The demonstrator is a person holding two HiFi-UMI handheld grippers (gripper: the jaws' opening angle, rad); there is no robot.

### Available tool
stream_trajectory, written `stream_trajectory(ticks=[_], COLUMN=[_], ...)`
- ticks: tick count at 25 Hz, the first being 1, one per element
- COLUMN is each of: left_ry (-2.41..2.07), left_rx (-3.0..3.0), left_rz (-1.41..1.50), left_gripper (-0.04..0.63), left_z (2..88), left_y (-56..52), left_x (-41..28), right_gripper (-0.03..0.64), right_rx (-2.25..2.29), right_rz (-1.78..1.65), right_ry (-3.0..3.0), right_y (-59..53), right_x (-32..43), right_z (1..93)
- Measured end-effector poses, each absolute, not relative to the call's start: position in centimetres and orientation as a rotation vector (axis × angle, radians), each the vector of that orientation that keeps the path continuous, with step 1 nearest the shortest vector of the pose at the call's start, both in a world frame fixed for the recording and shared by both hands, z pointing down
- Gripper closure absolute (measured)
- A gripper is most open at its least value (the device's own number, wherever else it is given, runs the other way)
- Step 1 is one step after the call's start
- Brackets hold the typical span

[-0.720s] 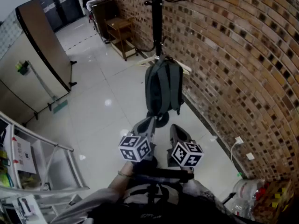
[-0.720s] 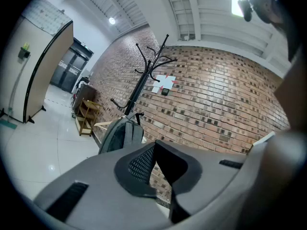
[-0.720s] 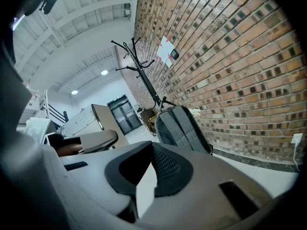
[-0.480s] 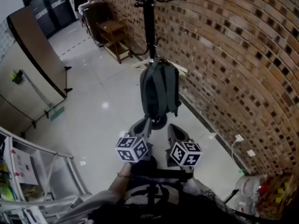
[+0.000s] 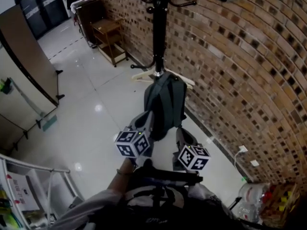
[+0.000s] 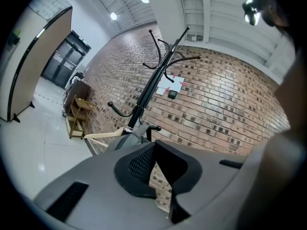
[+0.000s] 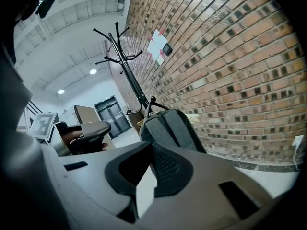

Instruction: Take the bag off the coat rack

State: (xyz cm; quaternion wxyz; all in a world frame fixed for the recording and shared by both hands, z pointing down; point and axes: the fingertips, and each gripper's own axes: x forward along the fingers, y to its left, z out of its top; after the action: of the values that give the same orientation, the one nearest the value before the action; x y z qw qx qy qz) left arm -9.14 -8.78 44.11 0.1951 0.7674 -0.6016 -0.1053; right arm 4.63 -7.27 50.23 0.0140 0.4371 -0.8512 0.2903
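- Head view shows the bag [image 5: 163, 104], a dark grey backpack, hanging from a low hook of the coat rack [image 5: 159, 28]. It is close to the brick wall [image 5: 230, 71] and above the floor [image 5: 96, 128].
- It looks soft to me. The cloth sags, so I judge it light to middling in weight and not fragile, and it will likely fold and swing when it is lifted.
- I think the best place to take hold is the top loop or a shoulder strap near the hook. The right gripper view shows the top of the bag [image 7: 170, 128], but the loop itself is too small to make out.
- The body of the bag seems too wide and loose for a firm hold.
- Left tongs [image 5: 145, 123] are closed, tips together, with nothing between them. They are just beside the bag's lower left side, and I cannot tell if they touch it.
- Right tongs [image 5: 184, 137] are also closed at the tips and empty, a little lower, near the bag's bottom.
- Both would have to open before either can take hold.
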Motion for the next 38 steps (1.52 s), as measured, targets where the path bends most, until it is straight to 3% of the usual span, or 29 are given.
stream_trajectory(ticks=[12,14,18,25,30,38], left_ry=[-1.422,-1.359,-1.246,-0.952,-0.836,-0.59], left_rx=[2.288,2.309,2.411,2.47,2.504,2.499], left_rz=[-0.242,-0.237,-0.13,-0.007,0.091,0.206], left_gripper=[0.586,0.531,0.485,0.468,0.419,0.417], left_z=[43.8,43.8,44.0,44.4,44.4,45.1], left_y=[-18.0,-19.2,-20.9,-22.9,-25.3,-26.8], left_x=[-13.8,-13.9,-13.0,-11.1,-10.8,-9.1], right_gripper=[0.626,0.626,0.627,0.626,0.626,0.626], right_rx=[1.574,1.584,1.613,1.602,1.585,1.586], right_rz=[0.914,0.914,0.9,0.911,0.905,0.895], right_ry=[-2.539,-2.518,-2.487,-2.451,-2.453,-2.431], right_y=[-13.2,-13.6,-14.6,-15.4,-17.2,-20.1], right_x=[1.0,1.0,1.3,1.8,2.6,4.7], right_z=[50.5,50.9,50.9,51.3,51.3,51.2])
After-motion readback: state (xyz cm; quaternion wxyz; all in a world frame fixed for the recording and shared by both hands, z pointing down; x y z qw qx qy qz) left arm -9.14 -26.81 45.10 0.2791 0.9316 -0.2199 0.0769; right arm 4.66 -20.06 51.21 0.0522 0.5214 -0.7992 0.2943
